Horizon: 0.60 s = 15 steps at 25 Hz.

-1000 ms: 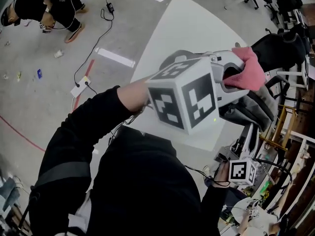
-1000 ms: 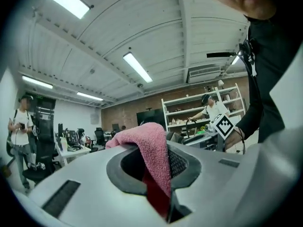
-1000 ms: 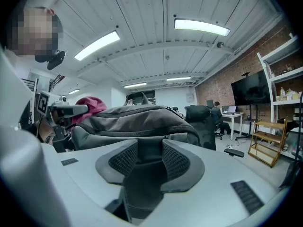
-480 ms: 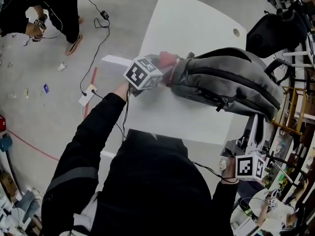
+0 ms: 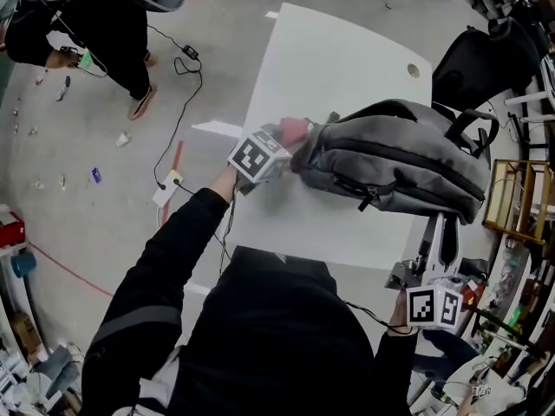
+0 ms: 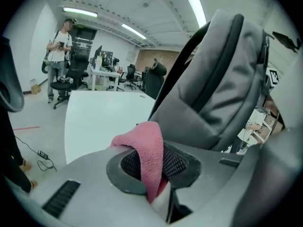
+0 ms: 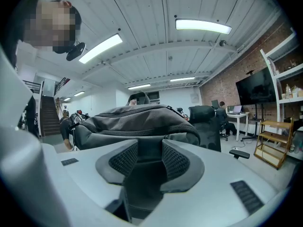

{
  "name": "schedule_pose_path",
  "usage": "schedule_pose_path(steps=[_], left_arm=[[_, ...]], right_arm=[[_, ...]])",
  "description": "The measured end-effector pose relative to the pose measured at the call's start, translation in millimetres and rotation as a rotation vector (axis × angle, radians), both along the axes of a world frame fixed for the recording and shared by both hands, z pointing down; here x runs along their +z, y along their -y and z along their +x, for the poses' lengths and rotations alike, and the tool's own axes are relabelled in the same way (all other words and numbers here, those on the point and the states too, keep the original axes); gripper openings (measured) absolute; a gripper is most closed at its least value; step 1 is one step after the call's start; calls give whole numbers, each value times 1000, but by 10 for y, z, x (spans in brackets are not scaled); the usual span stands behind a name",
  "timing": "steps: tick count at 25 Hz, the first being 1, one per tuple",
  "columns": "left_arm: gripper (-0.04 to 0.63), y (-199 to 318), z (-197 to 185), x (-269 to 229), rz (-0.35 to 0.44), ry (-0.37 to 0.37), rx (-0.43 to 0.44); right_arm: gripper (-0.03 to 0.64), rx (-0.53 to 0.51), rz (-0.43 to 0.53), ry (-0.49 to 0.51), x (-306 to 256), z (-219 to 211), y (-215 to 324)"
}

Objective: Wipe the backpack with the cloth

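L tongs (image 6: 152, 167): jaws nearly closed, pinching a fold of the pink cloth (image 6: 144, 141), which humps up over the pads. R tongs (image 7: 144, 162): jaws wide apart, nothing between them; you hold them off the table's near R corner, apart from the work. Grey backpack (image 5: 399, 159): lies on its side on the white table (image 5: 338, 59), toward the R end, carry handle at the far R, a zip pull (image 5: 362, 199) hanging on the near face. The cloth sits at the pack's L end, touching or just beside it; which one, no view settles. Wiping looks barely begun. Beyond: black chair (image 5: 473, 68) behind the pack, cables (image 5: 186, 102) on the floor to the L, and a standing person (image 5: 104, 16) well away. Hazards, as judged: (a) nothing steadies the pack, so a firm stroke from the L end would prob. shove it along the smooth top toward the R edge; bring the R tongs in as a stop. (b) Only a narrow fold is gripped, so fabric drag may pull the cloth free. (c) The pile may snag on the zip pull or teeth; stroke along the zip, not across.
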<state>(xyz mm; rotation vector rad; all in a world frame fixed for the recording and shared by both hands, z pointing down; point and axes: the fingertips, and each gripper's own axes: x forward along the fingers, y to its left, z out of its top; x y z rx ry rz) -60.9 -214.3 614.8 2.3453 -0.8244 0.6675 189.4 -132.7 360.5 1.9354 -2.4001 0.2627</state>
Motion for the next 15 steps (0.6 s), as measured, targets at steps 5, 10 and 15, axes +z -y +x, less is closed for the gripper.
schedule_pose_path(steps=[5,10,15], left_arm=[[72,-164,91,-1260,217,-102,7],[74,-527,300,-2787,536,-182,97],[74,-919,477,-3681,669,-238,110]], right_arm=[[161,-77,10,-113,-4,19,-25],[157,-192,15,-86,-110,-2,-76],[156,-297,107,33,-552,40,-110]])
